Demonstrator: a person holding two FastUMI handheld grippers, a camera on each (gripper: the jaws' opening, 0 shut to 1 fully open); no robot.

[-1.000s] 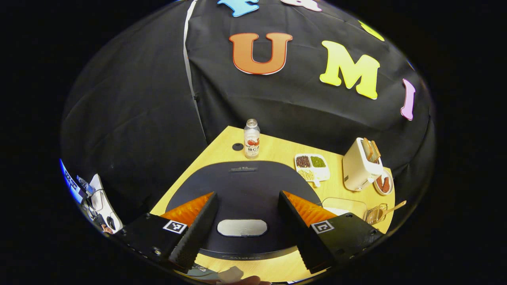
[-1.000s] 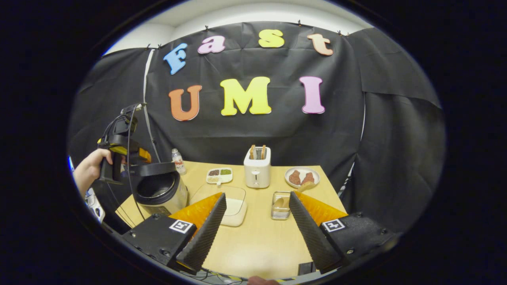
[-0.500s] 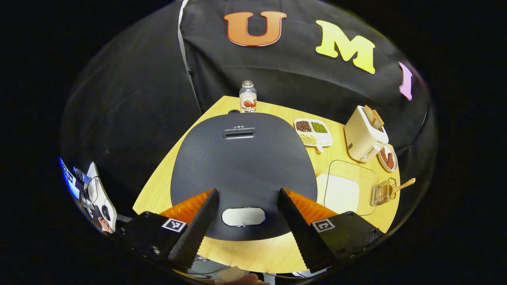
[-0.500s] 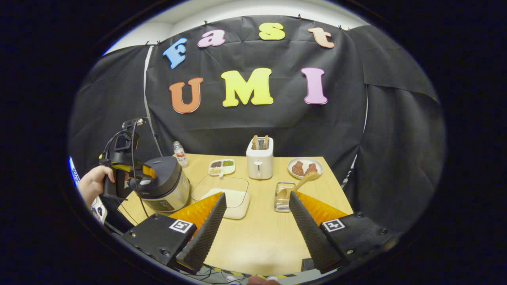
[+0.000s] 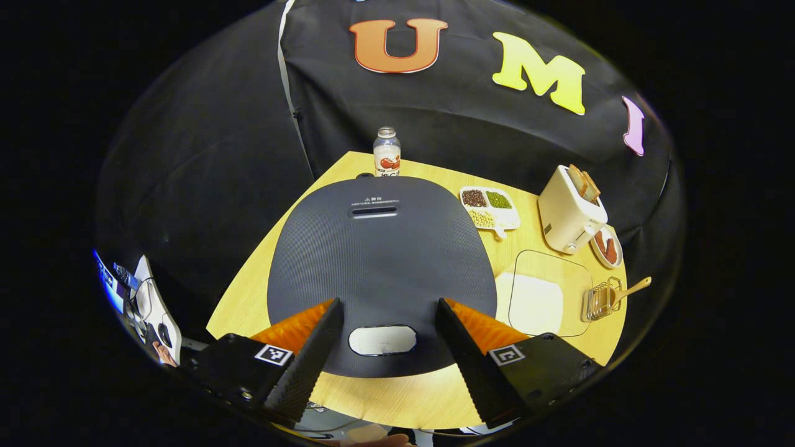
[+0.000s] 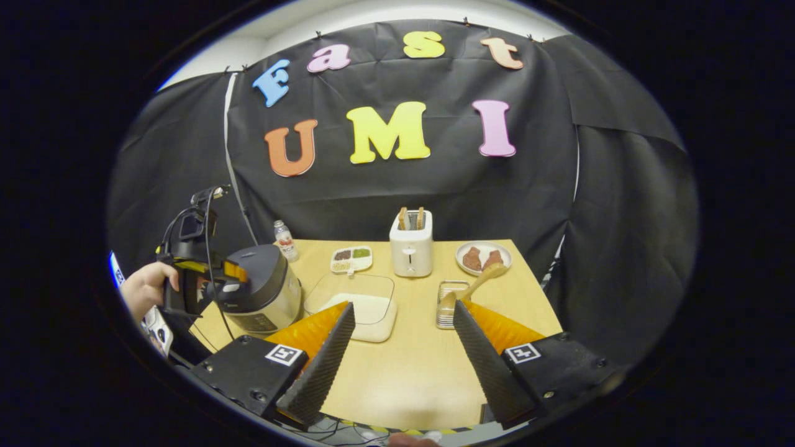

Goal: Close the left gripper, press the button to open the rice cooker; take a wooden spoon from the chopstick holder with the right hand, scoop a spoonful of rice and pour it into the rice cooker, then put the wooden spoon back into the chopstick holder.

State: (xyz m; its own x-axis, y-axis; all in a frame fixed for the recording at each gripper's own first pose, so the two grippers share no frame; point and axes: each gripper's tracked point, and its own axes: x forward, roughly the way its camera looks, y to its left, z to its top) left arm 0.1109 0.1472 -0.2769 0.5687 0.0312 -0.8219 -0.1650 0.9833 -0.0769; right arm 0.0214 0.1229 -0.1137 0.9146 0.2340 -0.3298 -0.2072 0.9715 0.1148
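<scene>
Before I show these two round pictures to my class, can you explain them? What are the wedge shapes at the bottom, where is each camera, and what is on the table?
There is no robot here. A person holds a two-finger gripper in each hand, and a camera rides on each one, looking forward along its fingers. Those fingers are the wedges at the bottom.

The left gripper view looks down on the closed rice cooker. The left gripper is open, its fingers either side of the pale button, holding nothing.

The right gripper view looks across the wooden table. The right gripper is open and empty too. Farther off, a hand holds the other gripper by the cooker.

Also on the table: a lidded tray of rice, a wire holder with a wooden spoon, a toaster, a plate of food, a divided dish and a bottle.
</scene>
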